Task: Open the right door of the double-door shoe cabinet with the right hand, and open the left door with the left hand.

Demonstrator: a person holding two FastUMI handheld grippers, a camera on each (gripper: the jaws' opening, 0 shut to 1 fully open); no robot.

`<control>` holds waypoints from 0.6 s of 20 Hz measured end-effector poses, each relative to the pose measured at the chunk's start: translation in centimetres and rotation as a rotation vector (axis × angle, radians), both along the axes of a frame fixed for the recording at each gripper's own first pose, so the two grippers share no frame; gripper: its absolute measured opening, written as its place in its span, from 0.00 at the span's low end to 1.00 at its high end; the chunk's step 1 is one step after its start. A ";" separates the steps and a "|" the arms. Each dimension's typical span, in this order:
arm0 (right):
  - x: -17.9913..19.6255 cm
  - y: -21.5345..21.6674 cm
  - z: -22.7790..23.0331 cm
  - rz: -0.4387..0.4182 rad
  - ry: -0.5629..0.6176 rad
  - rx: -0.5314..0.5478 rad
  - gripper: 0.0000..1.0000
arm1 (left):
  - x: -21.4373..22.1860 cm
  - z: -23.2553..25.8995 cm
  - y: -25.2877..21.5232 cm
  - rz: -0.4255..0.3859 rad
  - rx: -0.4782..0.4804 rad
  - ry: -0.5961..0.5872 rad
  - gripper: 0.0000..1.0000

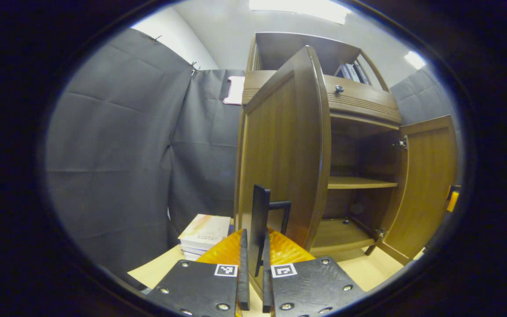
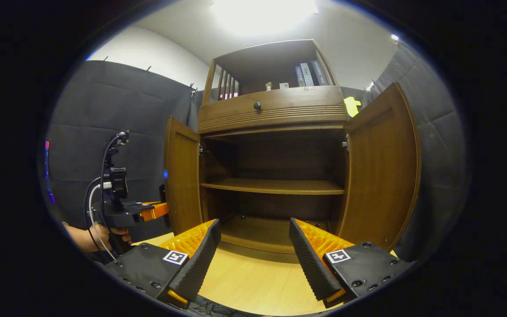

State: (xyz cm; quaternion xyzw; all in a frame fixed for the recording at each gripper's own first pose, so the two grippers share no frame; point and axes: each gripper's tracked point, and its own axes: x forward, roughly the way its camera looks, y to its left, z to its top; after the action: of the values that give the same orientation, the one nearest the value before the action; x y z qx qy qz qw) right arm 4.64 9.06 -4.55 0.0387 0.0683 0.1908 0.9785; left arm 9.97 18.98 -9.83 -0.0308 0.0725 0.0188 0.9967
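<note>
The brown wooden shoe cabinet (image 2: 275, 114) stands on a light wooden table with both doors swung open. In the left gripper view the left door (image 1: 286, 149) is seen nearly edge-on. My left gripper (image 1: 255, 233) is shut on that door's black bar handle (image 1: 260, 204). The right door (image 1: 427, 185) stands wide open farther off. In the right gripper view my right gripper (image 2: 253, 251) is open and holds nothing, in front of the cabinet's lower compartment, between the left door (image 2: 183, 185) and the right door (image 2: 381, 167). A hand holds the left gripper (image 2: 123, 209) against the left door.
Inside are a middle shelf (image 2: 275, 187) and a bottom board. Above them is a drawer with a dark knob (image 2: 257, 105), and books (image 2: 308, 72) stand in the top shelf. A stack of books (image 1: 205, 235) lies on the table (image 2: 253, 281) left of the cabinet.
</note>
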 end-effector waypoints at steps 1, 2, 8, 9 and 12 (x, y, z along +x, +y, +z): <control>0.2 0.4 0.0 0.004 0.000 0.001 0.98 | 0.0 0.0 0.4 -0.001 0.003 0.001 0.14; 0.3 0.8 0.0 0.007 0.000 0.004 0.98 | 0.0 0.1 0.8 -0.002 0.007 -0.003 0.14; 0.9 3.5 -0.2 0.021 0.001 0.001 0.98 | -0.7 0.1 4.9 0.042 -0.002 -0.009 0.14; 1.0 4.0 -0.2 0.023 0.000 0.000 0.98 | -0.7 -0.1 5.5 0.045 -0.003 -0.009 0.12; 1.2 5.4 -0.2 0.023 -0.002 -0.004 0.98 | -0.8 -0.1 6.6 0.029 -0.007 -0.010 0.13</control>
State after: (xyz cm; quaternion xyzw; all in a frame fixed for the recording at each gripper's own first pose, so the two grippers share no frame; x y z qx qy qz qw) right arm 5.88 14.48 -4.80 0.0355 0.0681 0.2020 0.9764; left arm 9.17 25.58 -9.97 -0.0353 0.0671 0.0330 0.9966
